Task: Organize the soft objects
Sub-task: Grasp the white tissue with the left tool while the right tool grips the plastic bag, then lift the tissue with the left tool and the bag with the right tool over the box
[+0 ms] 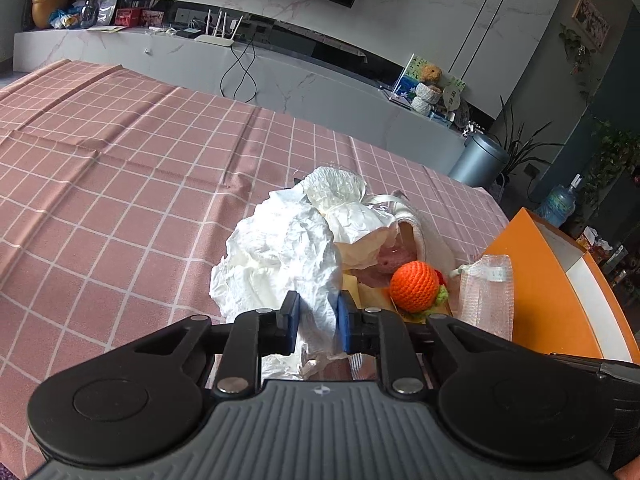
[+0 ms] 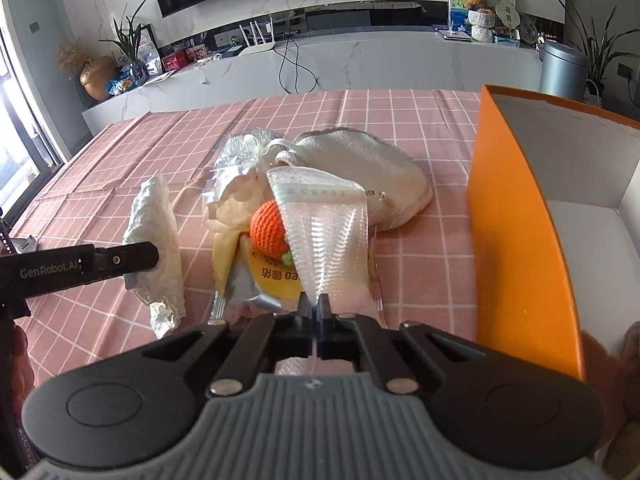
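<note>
The bench (image 2: 120, 168) is seen draped in a pink checked cloth (image 1: 120, 168), creased in places. Near its right edge a loose heap is laid: a cream fabric pouch (image 2: 376, 172), crumpled clear plastic (image 2: 236, 156), a foil packet (image 2: 256, 284). Just beside them, an orange box (image 2: 516, 240) is stood.

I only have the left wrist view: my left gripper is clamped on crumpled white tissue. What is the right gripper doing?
Observer: The right gripper is shut on a clear ribbed plastic bag.
Operator: Is the orange box open?
Observer: Yes, the orange box shows a white interior, open toward the right gripper.
Operator: What is under the orange crochet ball?
Observer: The crochet ball rests on a yellow-labelled foil packet.
</note>
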